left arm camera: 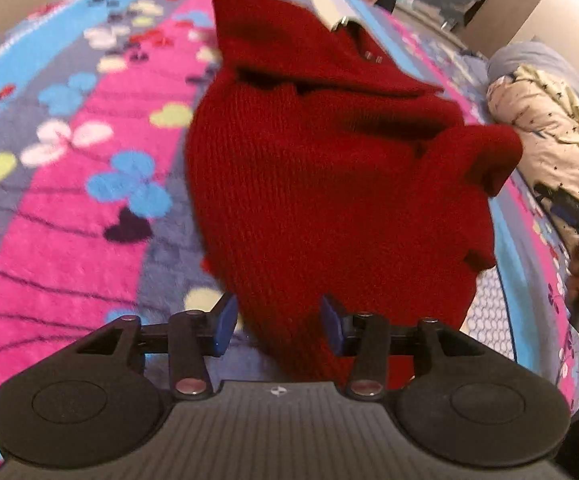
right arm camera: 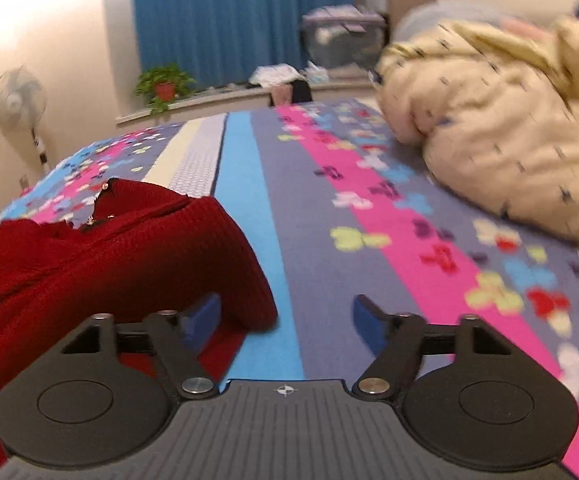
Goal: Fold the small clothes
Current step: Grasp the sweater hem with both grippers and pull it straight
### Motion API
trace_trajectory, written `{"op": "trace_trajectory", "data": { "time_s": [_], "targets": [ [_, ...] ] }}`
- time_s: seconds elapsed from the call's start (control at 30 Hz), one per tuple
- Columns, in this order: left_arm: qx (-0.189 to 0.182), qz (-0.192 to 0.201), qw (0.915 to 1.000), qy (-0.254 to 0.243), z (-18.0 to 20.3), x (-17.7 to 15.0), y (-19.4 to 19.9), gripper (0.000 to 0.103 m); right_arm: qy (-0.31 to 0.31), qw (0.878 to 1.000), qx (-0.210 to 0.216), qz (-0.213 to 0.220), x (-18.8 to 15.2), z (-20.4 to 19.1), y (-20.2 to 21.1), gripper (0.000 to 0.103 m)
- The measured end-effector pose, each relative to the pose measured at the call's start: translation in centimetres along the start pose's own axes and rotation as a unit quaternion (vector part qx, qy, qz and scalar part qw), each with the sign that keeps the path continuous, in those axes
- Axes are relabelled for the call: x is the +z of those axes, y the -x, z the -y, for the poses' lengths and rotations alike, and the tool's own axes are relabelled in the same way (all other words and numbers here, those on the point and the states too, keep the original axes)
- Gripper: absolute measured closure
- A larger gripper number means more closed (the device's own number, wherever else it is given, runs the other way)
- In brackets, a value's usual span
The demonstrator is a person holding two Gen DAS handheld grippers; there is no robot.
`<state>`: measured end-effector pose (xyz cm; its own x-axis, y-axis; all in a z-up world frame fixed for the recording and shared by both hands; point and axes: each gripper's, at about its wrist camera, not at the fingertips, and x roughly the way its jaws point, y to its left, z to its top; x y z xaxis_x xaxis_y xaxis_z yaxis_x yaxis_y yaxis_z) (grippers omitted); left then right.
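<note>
Across the whole lower part of both views spreads a fleecy bedspread (left arm camera: 69,184) striped in pink, sky blue and grey with a clover-and-heart print, and on it lies the task's thing, a small dark red knitted sweater (left arm camera: 329,184) with a zip at the neck, rumpled, its collar end towards the top of the left wrist frame and one sleeve bunched at the right. A cream quilted jacket with dark star specks (right arm camera: 501,160) sits heaped at the upper right of the right wrist frame, well apart from the sweater. The step in hand looks like taking up the hem before the first fold; the next move calls for a firm pinch on the near edge and a matching hold on the other side. The left gripper (left arm camera: 279,326) stands about half open, with the sweater's hem between its blue pads and not visibly pressed. The right gripper (right arm camera: 285,322) gapes wide over bare bedspread, its left finger just beside the sweater's edge, holding nothing.
</note>
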<state>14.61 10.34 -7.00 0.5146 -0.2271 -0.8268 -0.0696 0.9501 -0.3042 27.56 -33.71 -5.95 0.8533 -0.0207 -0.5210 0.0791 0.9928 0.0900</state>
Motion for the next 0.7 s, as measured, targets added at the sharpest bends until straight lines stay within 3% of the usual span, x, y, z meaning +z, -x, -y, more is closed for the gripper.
{"op": "trace_trajectory", "data": {
  "time_s": [0.1, 0.37, 0.43, 0.5, 0.53, 0.6, 0.7],
  "targets": [
    [0.005, -0.016, 0.9995, 0.026, -1.1, 0.2, -1.1, 0.037, 0.038, 0.999, 0.025, 0.009, 0.1, -1.3, -3.0, 0.019],
    [0.001, -0.018, 0.9988, 0.045, -1.5, 0.8, -2.3, 0.035, 0.085, 0.994, 0.064, 0.009, 0.2, -3.3, -8.1, 0.023],
    [0.003, -0.012, 0.9992, 0.038, -0.9, 1.0, -2.6, 0.035, 0.095, 0.992, 0.082, 0.003, 0.0, -3.5, -8.3, 0.042],
    [0.004, -0.006, 0.9997, 0.022, -0.3, 1.1, -2.6, 0.047, 0.098, 0.991, 0.092, -0.005, 0.2, -3.8, -8.0, 0.080],
    [0.003, -0.006, 0.9999, 0.012, -0.1, 1.0, -2.7, 0.051, 0.094, 0.991, 0.093, -0.009, 0.4, -3.6, -7.8, 0.087],
    [0.000, -0.004, 1.0000, -0.007, 0.3, 1.0, -2.6, 0.074, 0.064, 0.993, 0.097, -0.017, 0.8, -3.1, -6.8, 0.095],
    [-0.005, 0.008, 0.9998, -0.016, 0.3, 0.9, -1.7, 0.081, 0.024, 0.992, 0.118, -0.029, 1.3, -2.2, -4.5, 0.096]
  ]
}}
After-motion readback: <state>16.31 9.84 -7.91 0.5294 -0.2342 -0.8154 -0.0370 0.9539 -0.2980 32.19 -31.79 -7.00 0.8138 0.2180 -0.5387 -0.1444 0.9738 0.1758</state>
